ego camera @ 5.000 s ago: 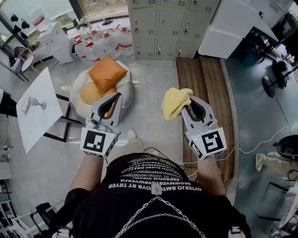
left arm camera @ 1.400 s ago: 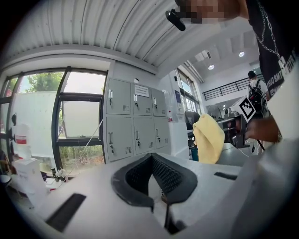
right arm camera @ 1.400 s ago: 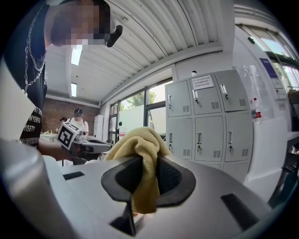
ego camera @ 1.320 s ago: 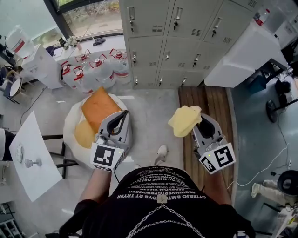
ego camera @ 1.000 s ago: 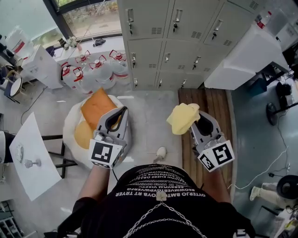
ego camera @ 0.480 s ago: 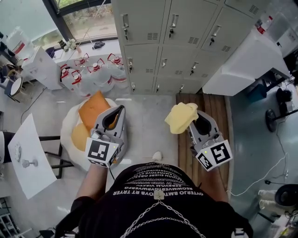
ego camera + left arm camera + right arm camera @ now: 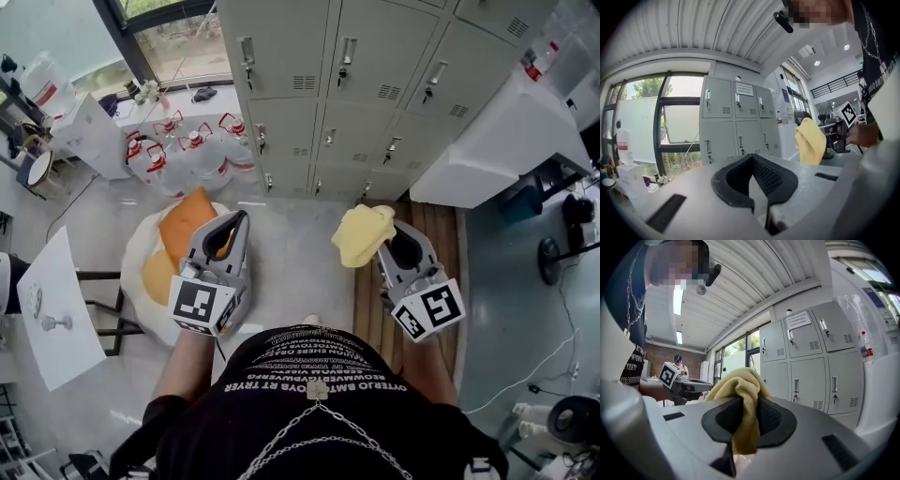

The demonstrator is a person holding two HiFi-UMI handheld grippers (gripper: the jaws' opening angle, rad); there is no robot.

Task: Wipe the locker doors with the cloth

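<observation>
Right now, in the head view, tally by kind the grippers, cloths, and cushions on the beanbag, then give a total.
Grippers: 2, left gripper and right gripper
Cloths: 1, cloth
Cushions: 2, orange cushion and yellow cushion
Total: 5

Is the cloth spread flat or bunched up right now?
Bunched: the yellow cloth is crumpled, pinched between the right gripper's jaws.

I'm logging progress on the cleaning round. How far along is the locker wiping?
Done: the soft yellow cloth is picked up, clamped in the right tool. In hand: the person stands facing the grey metal lockers, cloth held short of the doors. To do: all the wiping; no door is touched yet. The left tool is shut and empty.
</observation>
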